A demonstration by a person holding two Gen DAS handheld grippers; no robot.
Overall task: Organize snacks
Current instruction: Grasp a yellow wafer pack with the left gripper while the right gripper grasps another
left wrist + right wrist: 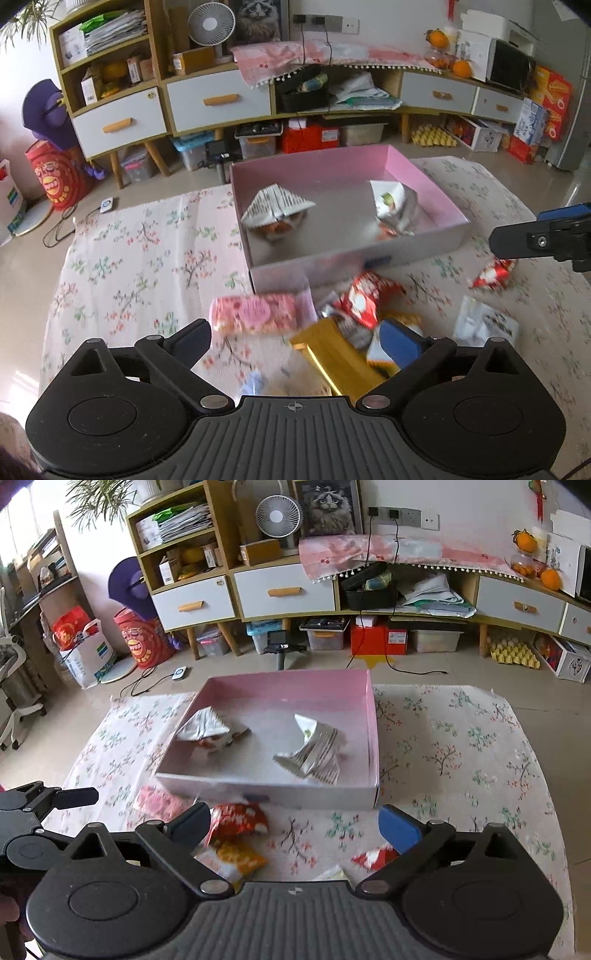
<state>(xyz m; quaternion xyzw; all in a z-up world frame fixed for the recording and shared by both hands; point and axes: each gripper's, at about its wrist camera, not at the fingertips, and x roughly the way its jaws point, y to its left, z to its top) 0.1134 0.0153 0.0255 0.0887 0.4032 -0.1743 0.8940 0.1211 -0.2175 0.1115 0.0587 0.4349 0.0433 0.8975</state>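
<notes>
A pink-lined box (424, 173) (371, 716) stands on the floral cloth and holds two silver-white snack bags (277, 210) (395, 210) (207, 725) (314, 749). In front of it lie loose snacks: a pink packet (255, 314), a red bag (364, 297) (236, 818), a gold packet (332, 358), an orange bag (240, 860), a small red bag (493, 275) (373, 856). My left gripper (301, 341) is open and empty over the pile. My right gripper (295, 825) is open and empty above the cloth; it also shows in the left wrist view (539, 240).
The floral cloth (140, 258) (461, 746) covers the low table. A silver packet (484, 325) lies at the right. Behind stand a cabinet with drawers (218, 99) (284, 590), storage bins and a red box (378, 638) on the floor.
</notes>
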